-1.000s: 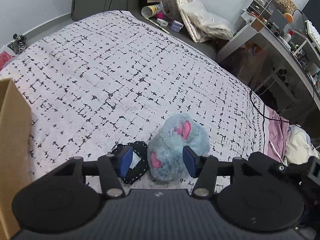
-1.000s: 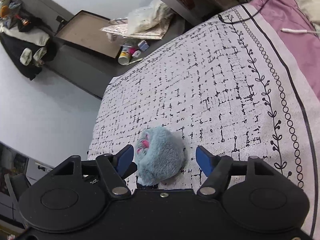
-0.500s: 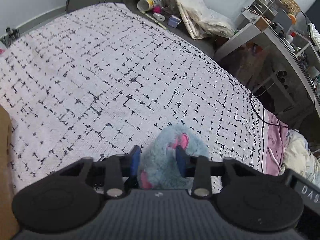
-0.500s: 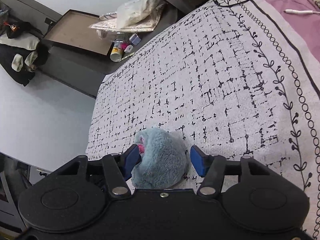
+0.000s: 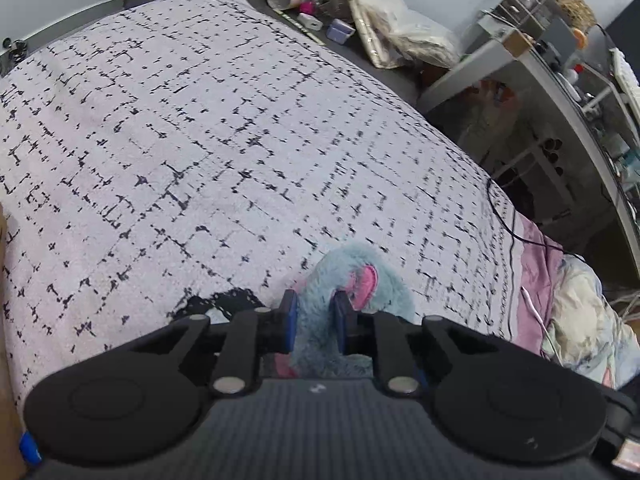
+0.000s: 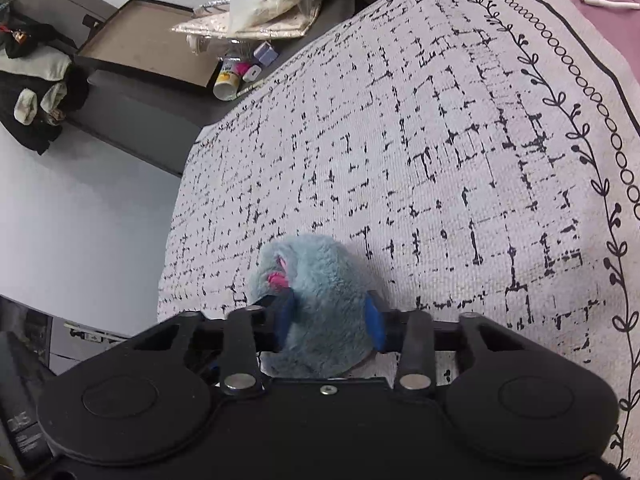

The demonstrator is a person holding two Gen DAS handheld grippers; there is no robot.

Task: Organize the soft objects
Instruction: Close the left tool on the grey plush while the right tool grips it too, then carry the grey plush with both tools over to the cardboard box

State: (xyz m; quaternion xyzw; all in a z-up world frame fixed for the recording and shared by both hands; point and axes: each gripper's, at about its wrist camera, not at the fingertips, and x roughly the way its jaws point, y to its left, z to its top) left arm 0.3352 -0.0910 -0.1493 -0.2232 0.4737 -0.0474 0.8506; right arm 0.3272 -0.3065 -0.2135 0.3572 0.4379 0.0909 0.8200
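Where the bed edge lies nearest, both grippers are met on one toy.
Left gripper (image 5: 313,316): clenched on the plush toy; a narrow fold of fur is pinched between its blue pads, and the jaws have just been closing.
Right gripper (image 6: 330,318): clamped across the toy's broad body, the pads (image 6: 375,318) sunk into the fur on both sides; its jaws have just been closing.
Plush toy (image 5: 372,280) (image 6: 320,268): blue-grey fur with pink patches, seen at the near edge of the bed, held from two sides.
Dark cloth (image 5: 224,300): seen just left of the toy, partly hidden behind the left gripper.
Bedspread (image 5: 200,140) (image 6: 440,140): white with black broken lines, spread under the toy and far beyond it; a leaf border is seen at the right.
Pink sheet (image 5: 536,272): laid at the right, past the bedspread's edge.
Floor clutter (image 5: 308,8): cups and small boxes are seen past the far end of the bed.
Desk (image 5: 560,92): placed at the far right.
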